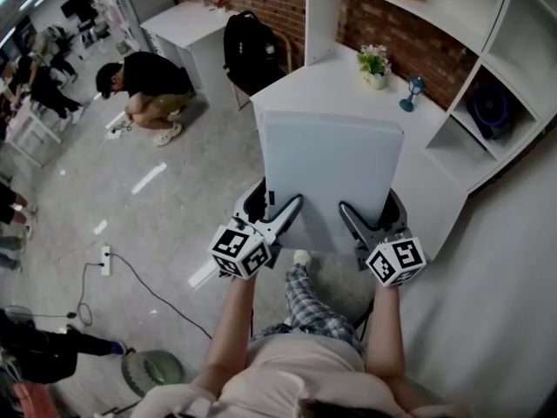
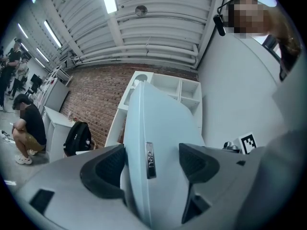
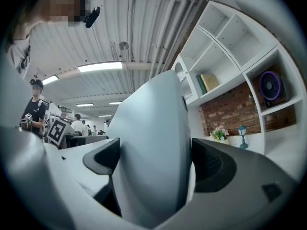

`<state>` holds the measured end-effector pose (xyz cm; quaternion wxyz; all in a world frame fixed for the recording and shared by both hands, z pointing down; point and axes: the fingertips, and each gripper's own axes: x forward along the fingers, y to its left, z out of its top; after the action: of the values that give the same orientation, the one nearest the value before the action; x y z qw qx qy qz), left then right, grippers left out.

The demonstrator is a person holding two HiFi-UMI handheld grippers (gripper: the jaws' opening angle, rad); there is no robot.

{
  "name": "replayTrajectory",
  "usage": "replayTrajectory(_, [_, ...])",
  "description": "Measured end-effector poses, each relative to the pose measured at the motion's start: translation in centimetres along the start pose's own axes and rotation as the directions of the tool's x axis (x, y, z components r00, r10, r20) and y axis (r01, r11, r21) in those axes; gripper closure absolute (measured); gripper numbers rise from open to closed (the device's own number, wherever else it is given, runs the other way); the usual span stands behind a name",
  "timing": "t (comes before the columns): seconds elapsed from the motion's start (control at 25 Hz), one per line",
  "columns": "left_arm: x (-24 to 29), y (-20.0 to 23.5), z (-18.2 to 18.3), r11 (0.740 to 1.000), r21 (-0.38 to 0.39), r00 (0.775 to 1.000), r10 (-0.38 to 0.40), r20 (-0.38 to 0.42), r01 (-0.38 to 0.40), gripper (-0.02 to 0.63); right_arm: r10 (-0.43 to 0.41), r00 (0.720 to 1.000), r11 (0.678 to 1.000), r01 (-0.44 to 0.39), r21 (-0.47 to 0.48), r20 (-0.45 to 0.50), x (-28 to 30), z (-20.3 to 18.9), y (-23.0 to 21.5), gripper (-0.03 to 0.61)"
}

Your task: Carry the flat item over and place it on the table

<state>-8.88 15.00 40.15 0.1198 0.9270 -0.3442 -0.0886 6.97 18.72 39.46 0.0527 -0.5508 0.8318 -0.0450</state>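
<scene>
Both grippers hold up a flat pale grey laptop (image 1: 331, 177), closed, in front of me over the floor. In the head view my left gripper (image 1: 283, 218) clamps its near left edge and my right gripper (image 1: 351, 223) its near right edge. The left gripper view has the laptop (image 2: 158, 128) edge-on, a small logo plate facing the camera, with my left gripper (image 2: 151, 164) shut on it. The right gripper view shows the laptop (image 3: 153, 128) filling the gap of my right gripper (image 3: 153, 163), also shut. A white table (image 1: 331, 81) stands just beyond the laptop.
On the table stand a small flower pot (image 1: 375, 64) and a blue goblet-like ornament (image 1: 411, 92). White shelving (image 1: 487, 103) runs along the right. A black backpack (image 1: 251, 49) leans by the table. A person (image 1: 146, 85) crouches on the floor at left; a power strip (image 1: 105, 259) lies there.
</scene>
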Motion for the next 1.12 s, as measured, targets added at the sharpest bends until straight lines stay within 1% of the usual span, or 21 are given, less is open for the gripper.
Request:
replayTrajectory(0.12, [2.2, 2.2, 0.2, 1.000, 0.006, 1.000, -0.001, 0.005, 0.001, 0.268, 0.000, 1.000, 1.000, 0.000, -0.004, 0.003, 2.8, -0.1, -1.5, 0.106])
replayTrajectory(0.24, [5.6, 5.2, 0.3, 1.000, 0.012, 1.000, 0.000, 0.013, 0.000, 0.268, -0.002, 1.000, 1.000, 0.002, 0.001, 0.008, 6.6, -0.4, -3.9, 0.106])
replayTrajectory(0.4, [12.4, 10.6, 0.9, 1.000, 0.009, 1.000, 0.014, 0.021, -0.014, 0.268, 0.000, 1.000, 1.000, 0.000, -0.009, 0.009, 13.9, -0.5, -8.8, 0.106])
replayTrajectory(0.52, [17.6, 14.9, 2.2, 1.000, 0.007, 0.999, 0.026, 0.029, -0.027, 0.268, 0.010, 1.000, 1.000, -0.010, 0.010, 0.005, 19.9, 0.1, -12.5, 0.106])
replayTrajectory(0.8, [27.8, 23.1, 4.1, 0.999, 0.008, 0.999, 0.032, 0.007, -0.032, 0.268, 0.009, 1.000, 0.999, -0.009, 0.036, -0.003, 31.1, 0.6, -19.4, 0.106])
replayTrajectory(0.92, [31.2, 25.6, 4.4, 0.999, 0.004, 0.999, 0.037, -0.003, -0.037, 0.268, 0.010, 1.000, 0.999, -0.010, 0.034, -0.010, 34.6, 0.8, -21.9, 0.106])
replayTrajectory(1.12, [34.6, 28.0, 4.6, 0.999, 0.002, 0.999, 0.040, -0.009, -0.040, 0.268, 0.003, 1.000, 0.999, -0.002, 0.046, -0.019, 37.8, 0.7, -24.3, 0.106])
